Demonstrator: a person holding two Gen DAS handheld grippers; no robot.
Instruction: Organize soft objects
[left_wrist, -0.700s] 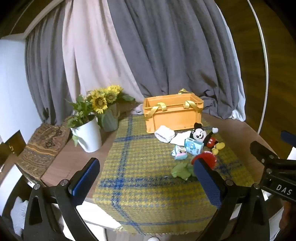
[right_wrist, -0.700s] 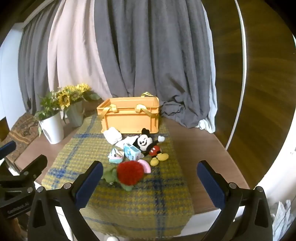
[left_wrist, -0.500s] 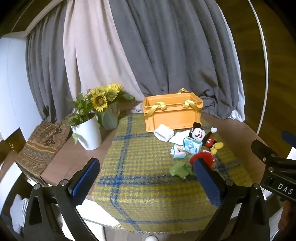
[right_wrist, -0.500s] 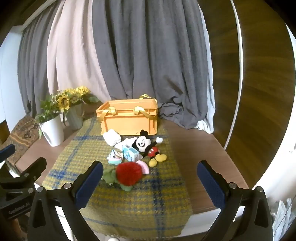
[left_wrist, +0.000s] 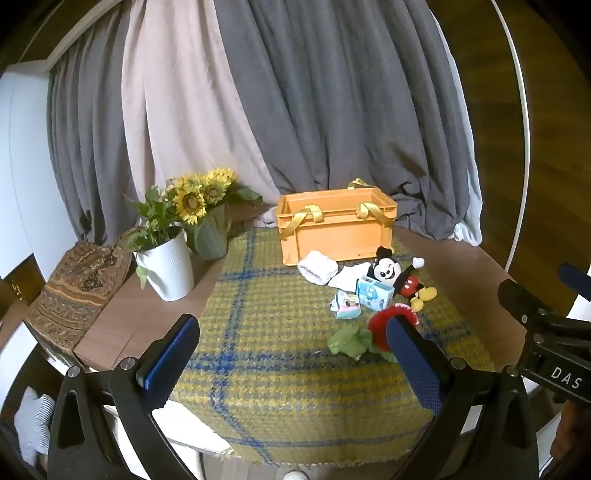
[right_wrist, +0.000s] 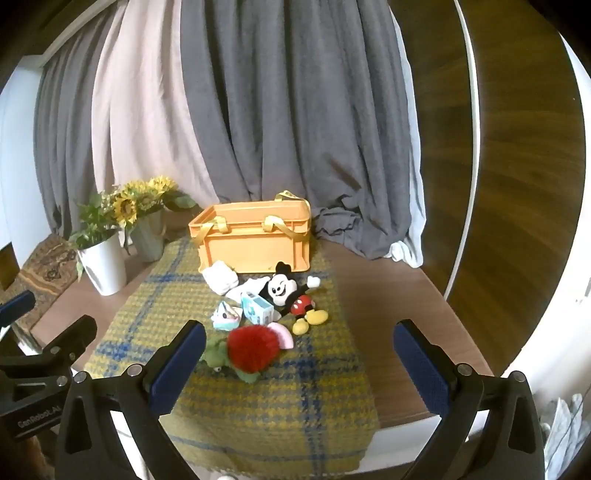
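Left tongs (left_wrist: 291, 354) and right tongs (right_wrist: 299, 354): spread apart, nothing held | soft toys (right_wrist: 255, 314): heaped on tabletop before orange crate (right_wrist: 255, 236) | advice: red plush (right_wrist: 252, 347) is best pinched centrally, lifted clear.

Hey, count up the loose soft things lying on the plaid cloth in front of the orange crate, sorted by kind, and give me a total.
Plush toys: 2, the mouse doll and red strawberry plush
White rolled cloths: 2, one roll, one flatter piece
Small printed pouches: 2, and
Pink piece: 1
Total: 7
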